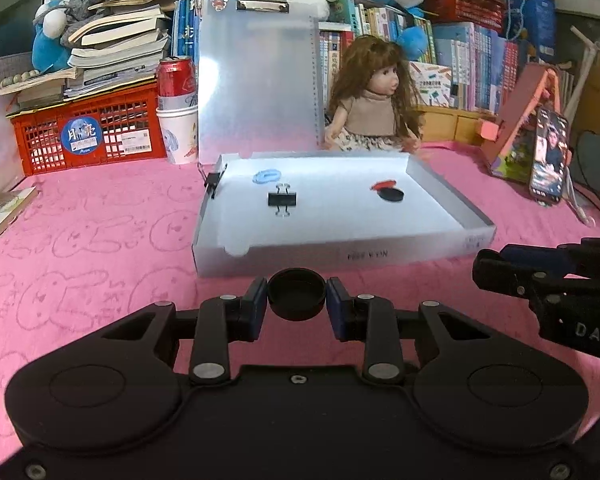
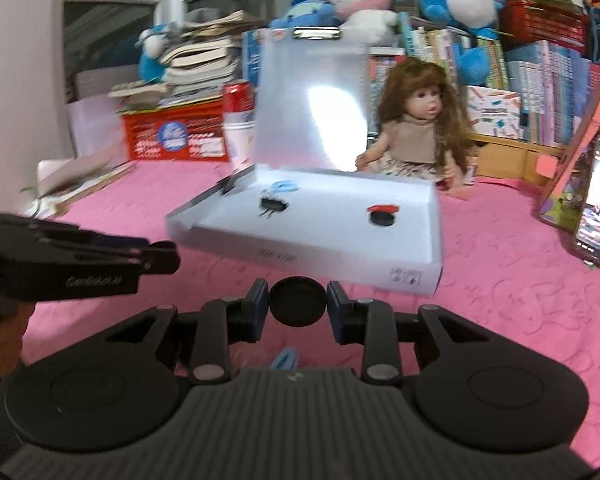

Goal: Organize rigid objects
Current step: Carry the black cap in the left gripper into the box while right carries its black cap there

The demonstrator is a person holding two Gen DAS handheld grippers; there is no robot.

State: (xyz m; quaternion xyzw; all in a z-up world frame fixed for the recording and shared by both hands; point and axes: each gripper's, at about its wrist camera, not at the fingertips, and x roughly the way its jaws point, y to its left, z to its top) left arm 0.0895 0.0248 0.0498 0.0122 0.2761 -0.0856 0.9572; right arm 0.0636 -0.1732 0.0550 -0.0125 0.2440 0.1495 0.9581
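While both grippers hang over a pink cloth (image 1: pixel 100 220), each one clamps a small round black cap between its blue pads.

Left gripper (image 1: pixel 297 299): jaws pressed on the sides of a black cap (image 1: pixel 297 294), hollow side up, held above the cloth just short of the box's front wall.

Right gripper (image 2: pixel 298 301): jaws pressed on a second black cap (image 2: pixel 298 300), flat face showing; this view is blurred. In the left view this gripper juts in at 3 o'clock.

Box (image 1: pixel 340 254): a shallow, pale plastic case lying open at 12 o'clock from both grippers, its lid (image 1: pixel 256 80) standing upright at the far edge with a metal clip on top.

Inside the box: a black binder clip (image 1: pixel 282 199) near the middle; a blue ring (image 1: pixel 266 176) behind it, toward 11 o'clock; a third black cap (image 1: pixel 391 193) at 2 o'clock with a red piece (image 1: pixel 384 184) touching its far side. Another binder clip (image 1: pixel 212 180) grips the box's left wall.

Behind the box: a doll (image 1: pixel 374 100) with long brown hair sits at 1 o'clock; a red crate (image 1: pixel 88 128) with stacked books sits at 10 o'clock, a red can (image 1: pixel 176 76) beside it.

Far right: a phone (image 1: pixel 548 156) with its screen lit leans upright.
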